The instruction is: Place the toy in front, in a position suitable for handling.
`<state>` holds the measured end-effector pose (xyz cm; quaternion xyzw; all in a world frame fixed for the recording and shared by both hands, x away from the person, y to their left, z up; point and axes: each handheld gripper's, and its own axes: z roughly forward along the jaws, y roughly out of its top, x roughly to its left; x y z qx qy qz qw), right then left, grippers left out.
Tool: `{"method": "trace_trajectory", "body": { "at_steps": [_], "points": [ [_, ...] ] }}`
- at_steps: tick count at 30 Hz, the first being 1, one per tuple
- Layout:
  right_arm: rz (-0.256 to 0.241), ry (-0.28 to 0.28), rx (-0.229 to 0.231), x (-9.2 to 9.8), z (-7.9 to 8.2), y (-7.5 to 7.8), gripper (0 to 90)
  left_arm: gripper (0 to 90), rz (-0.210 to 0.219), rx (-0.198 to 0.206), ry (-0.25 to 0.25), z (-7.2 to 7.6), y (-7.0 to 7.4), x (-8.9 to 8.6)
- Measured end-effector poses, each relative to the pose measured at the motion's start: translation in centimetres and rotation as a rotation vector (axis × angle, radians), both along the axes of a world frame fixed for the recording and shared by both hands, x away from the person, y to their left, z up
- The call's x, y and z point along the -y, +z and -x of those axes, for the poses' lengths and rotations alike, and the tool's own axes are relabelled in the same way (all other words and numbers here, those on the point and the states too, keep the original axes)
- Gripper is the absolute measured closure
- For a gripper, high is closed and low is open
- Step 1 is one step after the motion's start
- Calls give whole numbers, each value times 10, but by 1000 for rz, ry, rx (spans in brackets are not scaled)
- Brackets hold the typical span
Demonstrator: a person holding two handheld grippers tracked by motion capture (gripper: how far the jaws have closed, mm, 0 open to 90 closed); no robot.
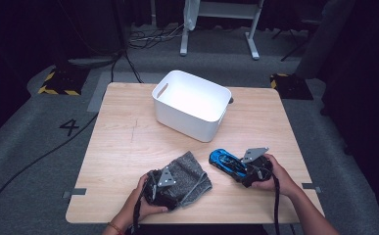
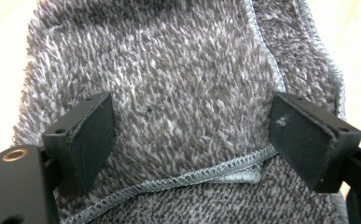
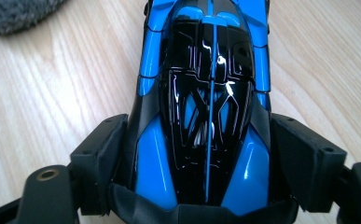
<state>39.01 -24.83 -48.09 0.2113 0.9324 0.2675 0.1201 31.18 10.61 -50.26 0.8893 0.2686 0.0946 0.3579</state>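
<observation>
We see a wooden table [image 1: 128,147] with a white bin [image 1: 192,104] at its far middle, and near its front edge a grey fuzzy cloth [image 1: 191,177] over which our left gripper [image 2: 190,135] sits with jaws apart. Just right of the cloth lies the blue toy car [image 1: 225,160], its long axis slanting from near-right to far-left. Our right gripper [image 3: 194,158] has its jaws clamped on the car's near end.

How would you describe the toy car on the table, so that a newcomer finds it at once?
Start at the white bin on the wooden table and come toward the near edge, right side. There the right gripper closes around a toy car. It is glossy blue and black, unlike the fuzzy grey cloth beside it.
</observation>
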Motion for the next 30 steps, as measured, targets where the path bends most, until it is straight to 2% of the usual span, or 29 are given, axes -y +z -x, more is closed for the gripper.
{"method": "trace_trajectory", "body": {
  "at_steps": [4,8,10,13,14,18,21,28,30],
  "points": [
    [9,8,-4,3,1,1,228,160,0,-2,-4,-1,0,0],
    [-31,-17,-5,0,-1,6,184,160,-1,-1,-5,-1,0,0],
    [-39,-21,10,-7,-4,12,167,160,-1,-1,-5,-1,0,0],
    [-46,-16,3,-13,-7,13,169,160,-2,0,-6,-1,0,0],
    [-26,-5,4,-20,-10,13,173,160,-2,0,-6,-1,0,0],
    [-15,9,-14,-28,-15,11,175,160,-2,0,-7,-1,0,0],
    [22,21,-9,-36,-23,7,192,160,-2,0,-7,-1,0,0],
    [19,-3,-66,-39,-30,0,192,160,-3,2,-7,-1,0,0],
    [14,-17,-67,-37,-31,0,185,160,-2,1,-7,-1,0,0]
  ]
}}
